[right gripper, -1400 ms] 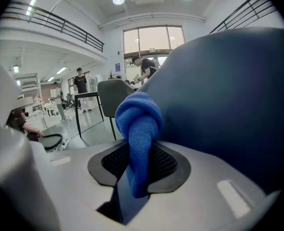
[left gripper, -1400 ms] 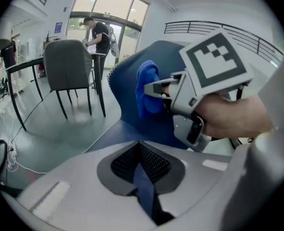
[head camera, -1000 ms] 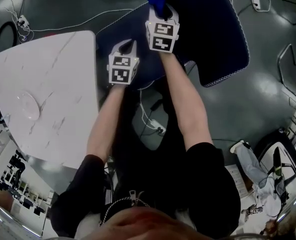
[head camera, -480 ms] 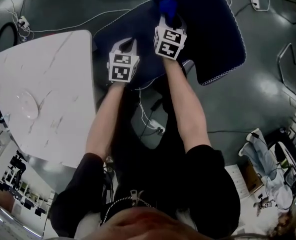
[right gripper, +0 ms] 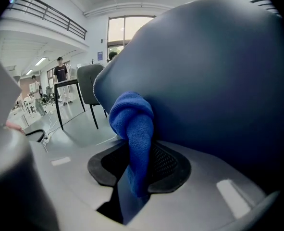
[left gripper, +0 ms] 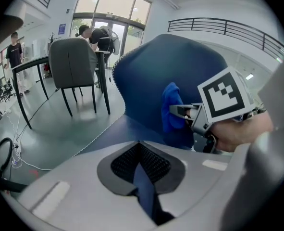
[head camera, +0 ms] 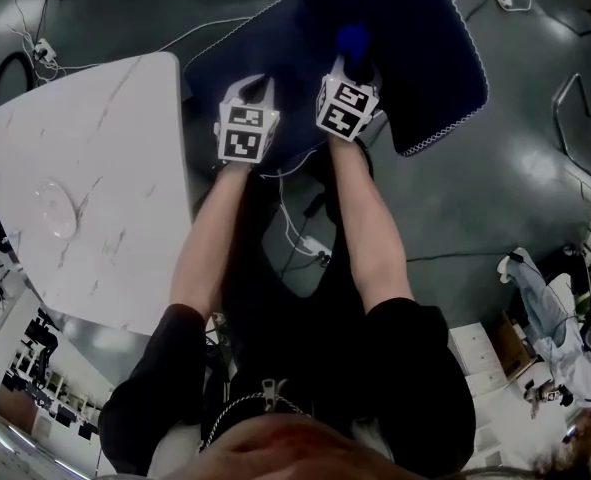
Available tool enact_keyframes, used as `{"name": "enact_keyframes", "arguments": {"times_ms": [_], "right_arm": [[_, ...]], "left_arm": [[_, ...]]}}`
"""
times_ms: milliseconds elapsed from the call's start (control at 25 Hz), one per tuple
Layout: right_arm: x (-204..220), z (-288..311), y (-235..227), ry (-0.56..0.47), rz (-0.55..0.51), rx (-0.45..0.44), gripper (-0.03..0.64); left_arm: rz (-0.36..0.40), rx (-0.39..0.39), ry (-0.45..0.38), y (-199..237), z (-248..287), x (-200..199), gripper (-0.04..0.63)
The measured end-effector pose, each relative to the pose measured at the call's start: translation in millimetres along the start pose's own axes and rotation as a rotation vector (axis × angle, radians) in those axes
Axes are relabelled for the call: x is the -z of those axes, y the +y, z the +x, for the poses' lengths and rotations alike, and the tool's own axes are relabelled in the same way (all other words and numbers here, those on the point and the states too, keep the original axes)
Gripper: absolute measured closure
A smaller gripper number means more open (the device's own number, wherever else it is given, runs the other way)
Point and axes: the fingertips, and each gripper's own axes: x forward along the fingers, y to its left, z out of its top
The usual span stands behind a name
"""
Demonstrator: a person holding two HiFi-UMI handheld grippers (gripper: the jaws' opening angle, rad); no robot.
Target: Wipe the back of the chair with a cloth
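The right gripper (right gripper: 133, 174) had its fingers closed on a blue cloth (right gripper: 132, 121). The cloth ran up out of the gap between them and ended in a thick rolled bunch just ahead of the fingertips. That bunch was pressed against the inner face of the back of the dark blue chair (head camera: 415, 58), and this back filled nearly all the space in front of the fingers and to their right. In the head view the cloth sat low on the back, near the place where it met the seat.

The left gripper (left gripper: 142, 170) was beside the right one, on its left. Its fingers were drawn close together, with only a narrow strip of dark blue between them, which looked like the chair's own fabric. The flat seat with its pale stitched edge lay ahead of these fingers, and the cloth was ahead of them to the right.

A white marble counter (head camera: 95, 168) stood to the left of the left fingers. Far beyond them, a grey chair (left gripper: 72, 61) stood at a dark table.
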Motion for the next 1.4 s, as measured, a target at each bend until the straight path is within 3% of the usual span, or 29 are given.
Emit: {"name": "enact_keyframes", "arguments": {"times_ms": [360,560,640,760,840,1200,1400], "right_arm": [[29.5,-36.9,-37.0,0.038,0.004,0.082,0.500],[43.1,-55.1,-48.6,0.070,0.048,0.187,0.501],[36.0,-54.0,-30.0,0.020,0.032,0.111,0.502],[12.5,-38.1,21.3,-0.055,-0.069,-0.136,0.502],[3.1,-20.8,44.5,-0.041,-0.095,-0.224,0.502],[-6.5,51.7,93.6,0.040,-0.101,-0.292,0.502],[-12.0,81.6,112.6,0.055,-0.166,-0.304,0.502]], "left_arm": [[0.049,0.011,0.005,-10.9,-6.8,2.2,0.586],[0.047,0.011,-0.001,-13.2,-6.8,3.3,0.586],[0.039,0.008,-0.002,-12.6,-6.1,5.4,0.586],[0.016,0.001,-0.008,-12.0,-6.6,5.7,0.586],[0.002,-0.010,-0.014,-8.2,-8.1,6.3,0.586],[0.007,-0.035,-0.028,0.2,-9.0,11.4,0.586],[0.008,-0.054,-0.050,7.4,-5.1,0.8,0.586]]}}
